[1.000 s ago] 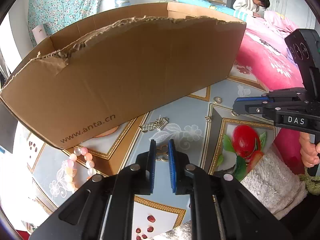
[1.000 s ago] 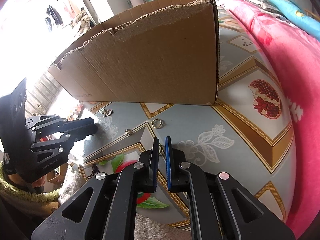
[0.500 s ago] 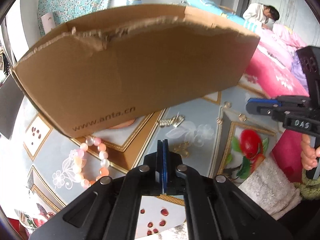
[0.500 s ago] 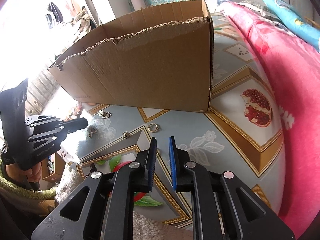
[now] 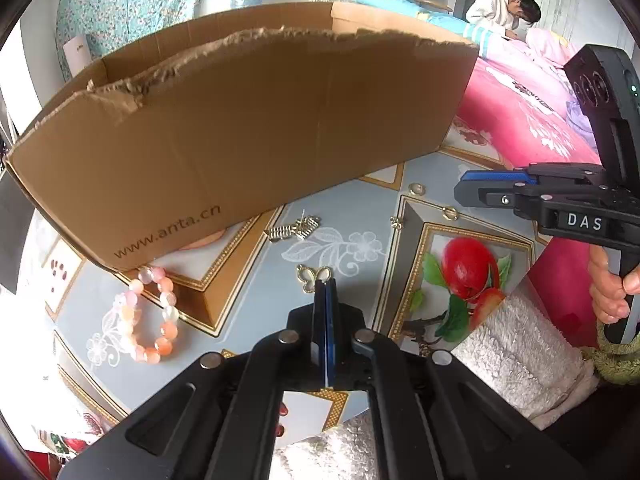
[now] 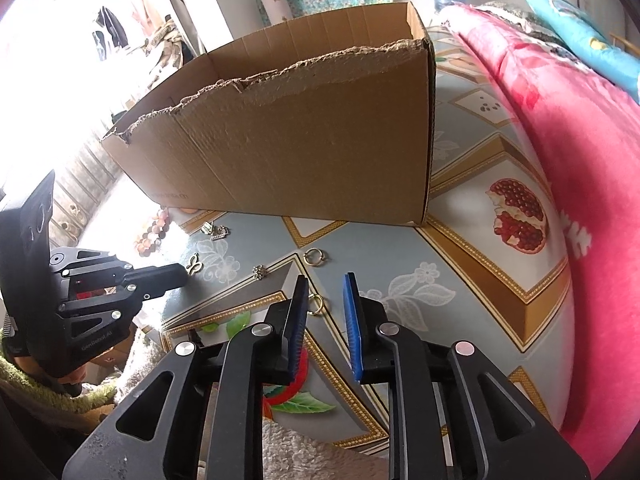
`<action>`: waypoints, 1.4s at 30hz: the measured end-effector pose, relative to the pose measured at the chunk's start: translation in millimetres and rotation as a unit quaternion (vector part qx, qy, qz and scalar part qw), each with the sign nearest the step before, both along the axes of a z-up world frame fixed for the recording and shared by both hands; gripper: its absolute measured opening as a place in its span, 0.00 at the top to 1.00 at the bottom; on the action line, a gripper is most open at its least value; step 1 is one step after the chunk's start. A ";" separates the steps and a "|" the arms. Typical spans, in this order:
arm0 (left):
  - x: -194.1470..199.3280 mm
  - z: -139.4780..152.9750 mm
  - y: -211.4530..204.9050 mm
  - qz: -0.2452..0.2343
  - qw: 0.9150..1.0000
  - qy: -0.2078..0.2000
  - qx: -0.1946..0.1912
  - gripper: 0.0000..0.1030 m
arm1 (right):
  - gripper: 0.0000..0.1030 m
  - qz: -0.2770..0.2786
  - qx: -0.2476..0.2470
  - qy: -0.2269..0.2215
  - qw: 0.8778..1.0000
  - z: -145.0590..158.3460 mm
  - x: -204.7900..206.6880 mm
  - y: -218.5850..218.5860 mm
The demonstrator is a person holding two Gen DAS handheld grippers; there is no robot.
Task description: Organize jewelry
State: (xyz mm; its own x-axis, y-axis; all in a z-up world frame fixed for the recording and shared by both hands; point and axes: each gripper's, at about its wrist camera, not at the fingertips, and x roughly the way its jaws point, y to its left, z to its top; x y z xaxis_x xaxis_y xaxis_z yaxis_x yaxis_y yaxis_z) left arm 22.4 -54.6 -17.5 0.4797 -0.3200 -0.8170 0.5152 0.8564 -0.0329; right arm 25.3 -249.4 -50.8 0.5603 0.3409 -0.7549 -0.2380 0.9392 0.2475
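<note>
My left gripper [image 5: 325, 286] is shut on the edge of a gold butterfly pendant [image 5: 311, 277], held just above the tablecloth; it also shows in the right wrist view [image 6: 194, 265]. My right gripper [image 6: 326, 286] is open and empty, low over a gold ring [image 6: 316, 305] on the cloth. A second gold ring [image 6: 313, 257], a small charm [image 6: 259, 271] and a gold hair clip [image 5: 295, 229] lie in front of the open cardboard box [image 5: 248, 136]. A pink bead bracelet [image 5: 146, 316] lies at the left by the box.
A patterned tablecloth [image 5: 360, 216] covers the table. A white towel [image 5: 516, 352] lies at the near right edge. A pink blanket [image 6: 560, 128] runs along the right side. A person [image 5: 504, 12] sits far behind.
My left gripper closed on the butterfly pendant and pulled back slightly. My right gripper opened wider and dropped toward the near ring.
</note>
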 end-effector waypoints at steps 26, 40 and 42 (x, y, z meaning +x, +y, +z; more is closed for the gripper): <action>17.4 -3.0 -1.2 0.029 1.000 -0.006 0.000 0.95 | 0.81 -0.004 0.012 0.001 1.000 -1.4 1.6 -4.2; 17.5 8.3 56.1 0.116 0.992 -0.012 -0.043 0.95 | 0.60 0.116 -0.021 -0.029 0.993 0.6 -6.1 98.1; 15.6 8.5 61.4 0.117 0.992 -0.012 -0.044 0.95 | 0.63 0.122 -0.027 -0.023 0.992 -4.6 -4.4 107.7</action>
State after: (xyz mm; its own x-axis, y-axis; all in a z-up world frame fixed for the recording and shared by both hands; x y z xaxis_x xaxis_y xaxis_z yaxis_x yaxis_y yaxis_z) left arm 38.0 6.8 -9.0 0.5681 -0.2675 -0.7783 0.3035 0.9471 -0.1040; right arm 20.9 -141.7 -55.5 0.5007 0.4307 -0.7509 -0.4698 0.8638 0.1822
